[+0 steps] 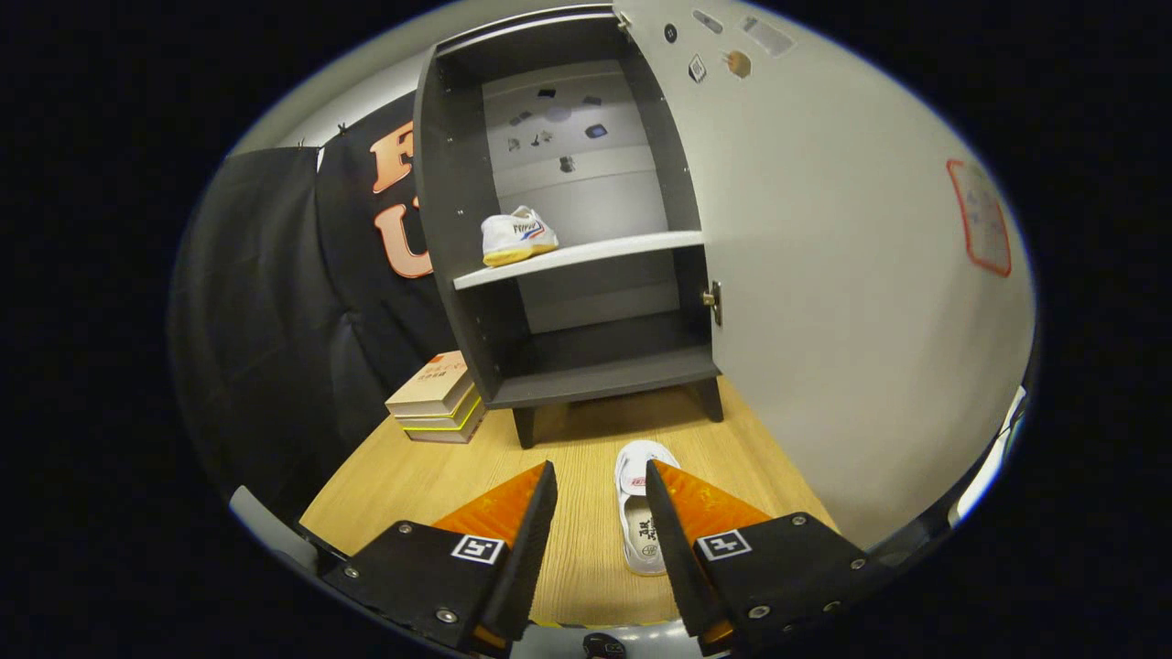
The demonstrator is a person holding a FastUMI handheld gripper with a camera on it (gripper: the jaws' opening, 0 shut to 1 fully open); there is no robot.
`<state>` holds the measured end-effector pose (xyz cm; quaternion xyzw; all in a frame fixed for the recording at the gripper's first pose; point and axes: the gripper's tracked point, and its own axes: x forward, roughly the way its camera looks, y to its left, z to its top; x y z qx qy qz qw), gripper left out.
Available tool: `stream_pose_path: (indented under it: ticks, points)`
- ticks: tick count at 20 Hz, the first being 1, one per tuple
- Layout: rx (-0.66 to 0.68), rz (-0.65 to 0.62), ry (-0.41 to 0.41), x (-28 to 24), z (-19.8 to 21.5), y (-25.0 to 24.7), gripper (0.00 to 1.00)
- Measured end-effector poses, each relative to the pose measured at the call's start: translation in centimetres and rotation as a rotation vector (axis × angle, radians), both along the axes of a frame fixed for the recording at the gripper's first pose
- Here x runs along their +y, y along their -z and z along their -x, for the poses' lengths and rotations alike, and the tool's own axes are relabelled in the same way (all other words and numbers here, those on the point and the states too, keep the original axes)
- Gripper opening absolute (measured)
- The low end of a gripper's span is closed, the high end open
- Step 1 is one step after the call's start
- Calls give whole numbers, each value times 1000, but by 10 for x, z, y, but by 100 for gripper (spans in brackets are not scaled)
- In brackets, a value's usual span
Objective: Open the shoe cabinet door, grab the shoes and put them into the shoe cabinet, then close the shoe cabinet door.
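With the gripper (600, 513) wide open and empty over the white shoe (638, 513) by the tabletop's (412, 476) near edge, an off-centre pinch could tip it out.

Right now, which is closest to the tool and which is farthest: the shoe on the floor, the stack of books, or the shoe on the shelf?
The open tool sees them like this:
1. Shoe on the floor, between the fingers, by the right one.
2. Stack of books, ahead to the left, beside the cabinet.
3. Shoe on the shelf, inside the cabinet.

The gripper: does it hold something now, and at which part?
Nothing is held. The gripper is open above the table; the white shoe lies between its fingers, untouched.
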<state>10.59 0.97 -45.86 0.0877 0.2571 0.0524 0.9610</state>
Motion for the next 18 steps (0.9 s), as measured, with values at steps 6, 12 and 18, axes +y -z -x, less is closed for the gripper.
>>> stream_pose_path:
  ticks: [6,12,18]
  points:
    - [101,-2,-8,5,-24,94,53]
    - [175,10,-16,17,-37,155,37]
    - [200,54,0,20,-65,176,12]
